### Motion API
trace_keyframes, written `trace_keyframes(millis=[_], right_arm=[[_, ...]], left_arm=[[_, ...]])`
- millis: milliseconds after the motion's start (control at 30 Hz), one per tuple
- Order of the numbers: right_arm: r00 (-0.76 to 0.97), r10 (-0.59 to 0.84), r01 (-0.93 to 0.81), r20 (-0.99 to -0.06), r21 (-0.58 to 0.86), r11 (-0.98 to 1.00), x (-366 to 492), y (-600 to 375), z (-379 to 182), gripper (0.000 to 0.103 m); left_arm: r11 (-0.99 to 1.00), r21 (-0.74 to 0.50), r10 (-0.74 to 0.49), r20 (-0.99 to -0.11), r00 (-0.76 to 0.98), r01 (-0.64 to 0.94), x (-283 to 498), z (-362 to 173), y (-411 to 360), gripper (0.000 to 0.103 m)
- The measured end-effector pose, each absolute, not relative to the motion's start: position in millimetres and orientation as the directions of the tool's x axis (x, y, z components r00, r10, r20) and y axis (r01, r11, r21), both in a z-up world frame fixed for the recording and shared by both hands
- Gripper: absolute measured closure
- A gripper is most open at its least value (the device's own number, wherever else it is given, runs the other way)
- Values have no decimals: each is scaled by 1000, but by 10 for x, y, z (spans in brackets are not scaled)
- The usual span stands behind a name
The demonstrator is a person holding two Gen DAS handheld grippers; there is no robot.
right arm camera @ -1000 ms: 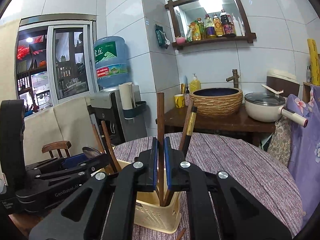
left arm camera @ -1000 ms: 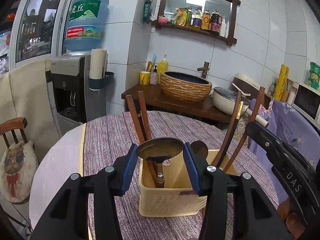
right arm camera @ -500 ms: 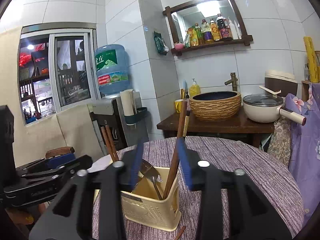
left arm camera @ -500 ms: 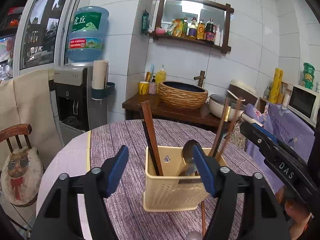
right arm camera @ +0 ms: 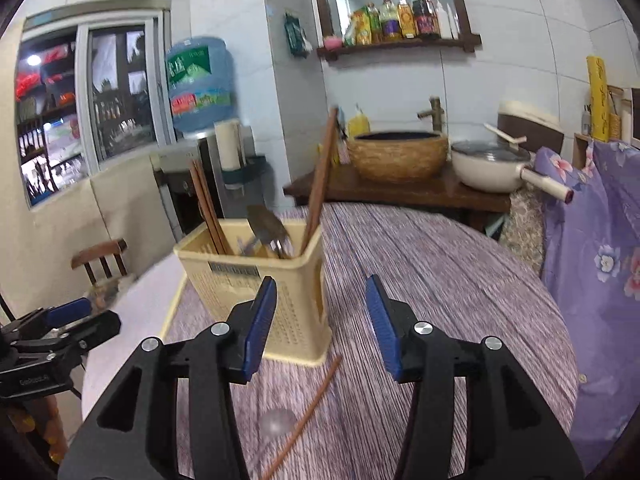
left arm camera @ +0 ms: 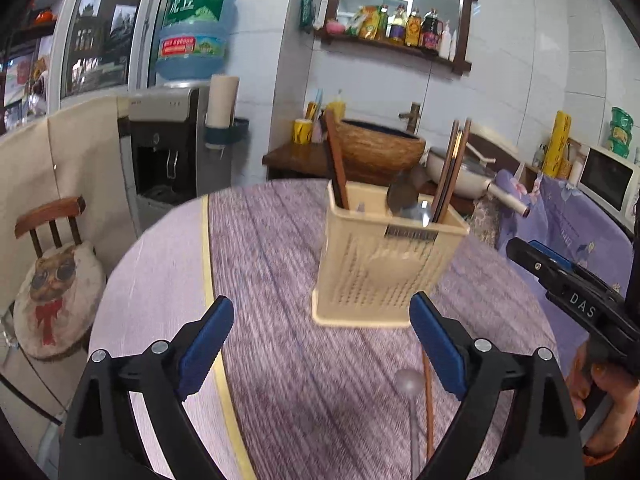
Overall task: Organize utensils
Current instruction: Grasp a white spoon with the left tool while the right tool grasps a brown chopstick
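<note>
A cream slotted utensil basket (left arm camera: 384, 272) (right arm camera: 256, 280) stands on the purple-clothed round table (left arm camera: 272, 264). In it stand brown chopsticks (left arm camera: 452, 172) (right arm camera: 318, 184) and a metal spoon (left arm camera: 404, 196) (right arm camera: 264, 224). A loose chopstick (left arm camera: 428, 392) (right arm camera: 308, 412) and a second spoon (left arm camera: 408, 382) (right arm camera: 276, 424) lie on the cloth in front of the basket. My left gripper (left arm camera: 322, 314) hangs just short of the basket, jaws opening wide, nothing between them. My right gripper (right arm camera: 320, 292) is beside the basket's right corner, jaws opening, also with nothing between them.
A wooden chair with a cat cushion (left arm camera: 52, 288) stands left of the table. Behind are a water dispenser (left arm camera: 172, 148), a side table with a woven basin (right arm camera: 396, 156) and a pan (right arm camera: 492, 164). Purple flowered fabric (right arm camera: 600, 248) hangs at the right.
The left gripper let go of the spoon and the right let go of a chopstick; both now stand in the basket. Both grippers drew back and lower, jaws spreading.
</note>
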State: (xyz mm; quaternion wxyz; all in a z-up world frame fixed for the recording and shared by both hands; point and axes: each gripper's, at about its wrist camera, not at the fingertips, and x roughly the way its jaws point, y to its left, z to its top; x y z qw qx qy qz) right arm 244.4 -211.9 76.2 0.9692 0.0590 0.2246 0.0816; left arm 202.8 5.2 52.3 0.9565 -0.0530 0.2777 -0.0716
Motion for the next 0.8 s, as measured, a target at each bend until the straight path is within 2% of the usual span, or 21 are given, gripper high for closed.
trace_keyframes(millis=[333,533,800], right_arm=[[738,167,-45,-653,199,979,2582,-2174,64,56],[663,201,-31,-721,242,970,2776,-2097,-195,61],[622,131,-14,-772,156,988,2993,-1815,-371,73]], left_arm=[[990,-138,-107,-655,748,21,1896,-93,162,16],[989,-143,-124,-677,725,36,1891,-198,109,18],[990,-127,-132,-692,710,60,1878,-268,24,18]])
